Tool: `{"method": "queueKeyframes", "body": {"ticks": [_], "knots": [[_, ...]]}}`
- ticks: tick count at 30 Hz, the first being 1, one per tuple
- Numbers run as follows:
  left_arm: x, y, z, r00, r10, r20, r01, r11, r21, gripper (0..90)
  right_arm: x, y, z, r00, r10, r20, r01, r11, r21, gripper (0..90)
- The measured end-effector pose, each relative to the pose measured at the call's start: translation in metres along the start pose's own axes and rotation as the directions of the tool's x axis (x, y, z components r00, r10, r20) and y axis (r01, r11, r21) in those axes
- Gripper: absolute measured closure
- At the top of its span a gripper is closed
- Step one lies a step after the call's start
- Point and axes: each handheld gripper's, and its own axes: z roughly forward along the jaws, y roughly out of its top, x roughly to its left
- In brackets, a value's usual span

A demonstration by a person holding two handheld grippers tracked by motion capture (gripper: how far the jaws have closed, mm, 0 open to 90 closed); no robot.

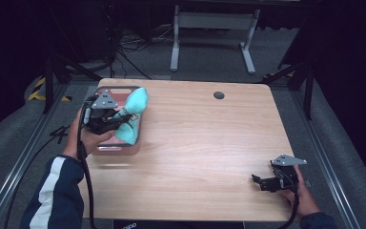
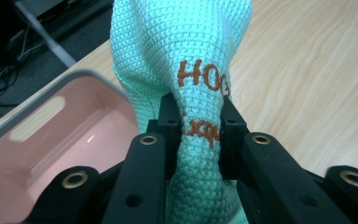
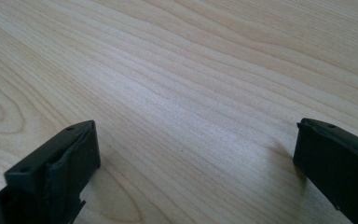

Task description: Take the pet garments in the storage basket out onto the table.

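Note:
A mint-green knitted cloth (image 1: pixel 132 114) with orange stitched letters hangs above a pink bin (image 1: pixel 119 145) at the table's left. My left gripper (image 1: pixel 119 117) is shut on it. In the left gripper view the two black jaws pinch the knitted cloth (image 2: pixel 186 70) at its middle, with the pink bin (image 2: pixel 51 140) below to the left. My right gripper (image 1: pixel 262 182) rests low over the table's near right corner, jaws wide apart. Between its black jaws, my right gripper (image 3: pixel 196 144) has bare wood and nothing else.
The wooden table (image 1: pixel 205 143) has a round dark cable hole (image 1: pixel 218 95) near its far edge. Beyond it stand a white desk frame (image 1: pixel 214 33) and cables on the grey floor. Black metal rails run along both sides.

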Motion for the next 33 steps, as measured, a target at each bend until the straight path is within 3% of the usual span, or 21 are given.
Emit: {"method": "queueKeyframes", "body": {"ticks": [8,15,19,33], "knots": [[-0.018,0.017,0.014,0.9985,0.036,0.042,-0.036,0.9993,0.003,76.9,0.000,0.000,0.000,1.0000,0.000,0.000,0.000,1.000,0.000,0.7],[-0.031,0.030,0.027,0.9935,0.085,0.075,-0.087,0.9959,0.022,76.9,0.000,0.000,0.000,1.0000,0.000,0.000,0.000,1.000,0.000,0.7],[-0.042,0.039,0.040,0.9879,0.114,0.105,-0.118,0.9924,0.034,76.9,0.000,0.000,0.000,1.0000,0.000,0.000,0.000,1.000,0.000,0.7],[-0.067,0.051,0.080,0.9729,0.147,0.178,-0.163,0.9837,0.076,76.8,0.000,0.000,0.000,1.0000,0.000,0.000,0.000,1.000,0.000,0.7]]}}
